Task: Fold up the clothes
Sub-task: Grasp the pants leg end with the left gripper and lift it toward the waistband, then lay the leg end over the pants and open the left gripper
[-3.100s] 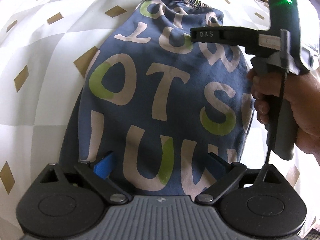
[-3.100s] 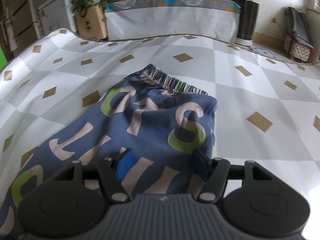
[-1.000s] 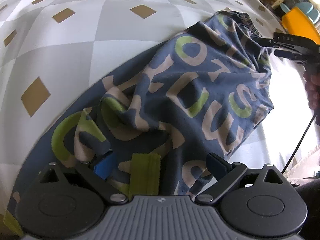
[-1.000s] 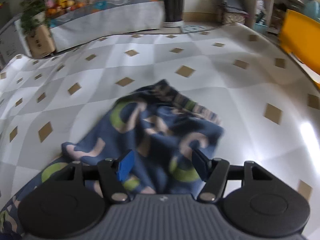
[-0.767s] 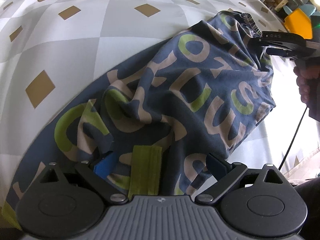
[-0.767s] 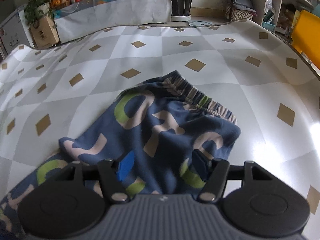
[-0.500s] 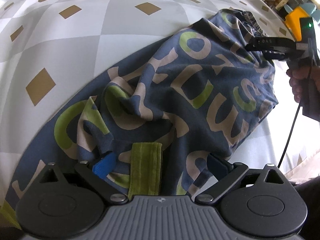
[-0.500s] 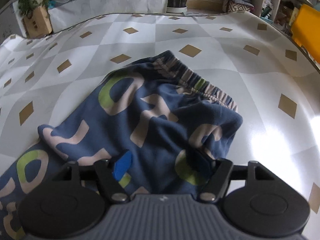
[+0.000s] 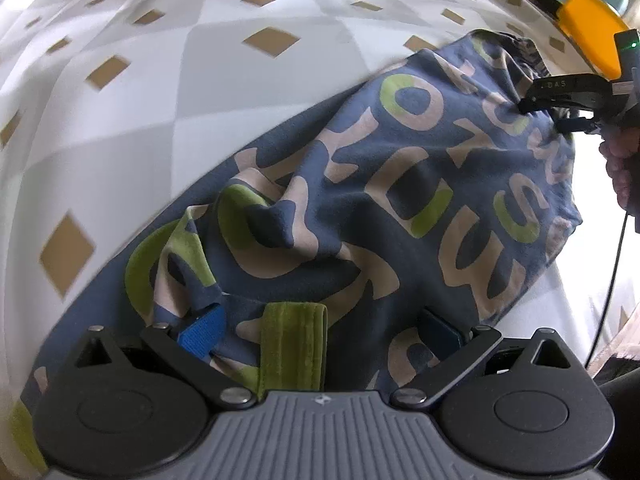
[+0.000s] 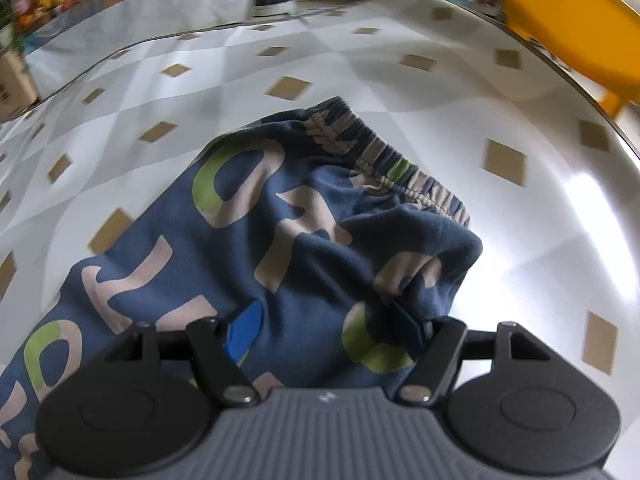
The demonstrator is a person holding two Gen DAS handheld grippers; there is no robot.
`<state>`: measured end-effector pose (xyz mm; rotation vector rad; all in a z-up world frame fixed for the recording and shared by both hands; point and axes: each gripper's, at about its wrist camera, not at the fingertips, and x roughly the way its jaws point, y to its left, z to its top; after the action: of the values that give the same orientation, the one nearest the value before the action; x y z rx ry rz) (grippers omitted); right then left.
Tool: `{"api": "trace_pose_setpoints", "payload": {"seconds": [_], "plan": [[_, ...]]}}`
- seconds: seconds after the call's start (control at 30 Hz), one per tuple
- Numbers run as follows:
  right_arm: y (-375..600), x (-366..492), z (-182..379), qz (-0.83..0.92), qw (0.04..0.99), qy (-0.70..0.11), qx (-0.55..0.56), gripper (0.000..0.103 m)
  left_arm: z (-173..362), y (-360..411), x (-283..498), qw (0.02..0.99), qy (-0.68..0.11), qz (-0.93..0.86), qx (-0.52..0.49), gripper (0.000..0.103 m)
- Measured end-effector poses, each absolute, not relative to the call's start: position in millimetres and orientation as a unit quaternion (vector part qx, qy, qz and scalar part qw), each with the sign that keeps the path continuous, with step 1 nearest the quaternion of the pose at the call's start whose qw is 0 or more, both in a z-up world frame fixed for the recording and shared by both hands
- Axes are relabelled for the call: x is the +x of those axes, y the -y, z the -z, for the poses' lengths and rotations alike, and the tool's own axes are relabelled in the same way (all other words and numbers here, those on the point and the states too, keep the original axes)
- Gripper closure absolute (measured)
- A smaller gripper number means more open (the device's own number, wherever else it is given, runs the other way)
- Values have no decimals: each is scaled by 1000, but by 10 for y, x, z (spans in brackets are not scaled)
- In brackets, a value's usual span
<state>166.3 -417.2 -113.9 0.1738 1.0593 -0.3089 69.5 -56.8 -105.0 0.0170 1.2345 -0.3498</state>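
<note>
Pants: our blue lettered pants (image 9: 400,200) lie bunched on the checked cloth (image 9: 120,80), waistband (image 10: 384,160) at the far end, green cuff (image 9: 294,344) folded up near us.
Left gripper: our left gripper (image 9: 320,328) stands wide over the cuff end; its jaws have just been opening, with cloth and cuff lying between them, and no pad seems to press.
Right gripper: our right gripper (image 10: 332,320) sits low on the waistband end, jaws part open after widening. A fold lies against the right pad; we judge it not clamped.
Stage: we judge one fold laid and both ends being let go.
Risk, snag: the fold at the right pad could lift with us as we pull away and undo the layer.
Risk, cuff: the cuff sits crooked; a left pad could drag it and skew the edge.
Risk, bunching: the ridge mid-cloth may get pressed into the next fold and leave a lumpy stack.
Risk, slide: the smooth cloth may let the whole pile shift if we push instead of lifting.
</note>
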Motion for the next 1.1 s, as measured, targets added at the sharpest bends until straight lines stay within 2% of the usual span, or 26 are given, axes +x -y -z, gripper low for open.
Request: {"api": "trace_pose_setpoints", "payload": {"seconds": [0.27, 0.37, 0.53, 0.87, 1.1], "plan": [[4572, 1357, 1121, 217, 804, -535, 140, 25, 1053, 679, 1123, 789, -575, 206, 60, 1], [4596, 1223, 1101, 228, 790, -553, 130, 22, 1051, 731, 1169, 781, -582, 213, 76, 1], [4570, 1077, 1006, 228, 778, -574, 116, 28, 988, 664, 1097, 778, -586, 222, 57, 2], [4325, 921, 589, 172, 821, -531, 119, 28, 730, 189, 856, 805, -574, 147, -19, 2], [4009, 863, 454, 102, 826, -540, 124, 28, 725, 9, 589, 808, -576, 119, -43, 2]]}}
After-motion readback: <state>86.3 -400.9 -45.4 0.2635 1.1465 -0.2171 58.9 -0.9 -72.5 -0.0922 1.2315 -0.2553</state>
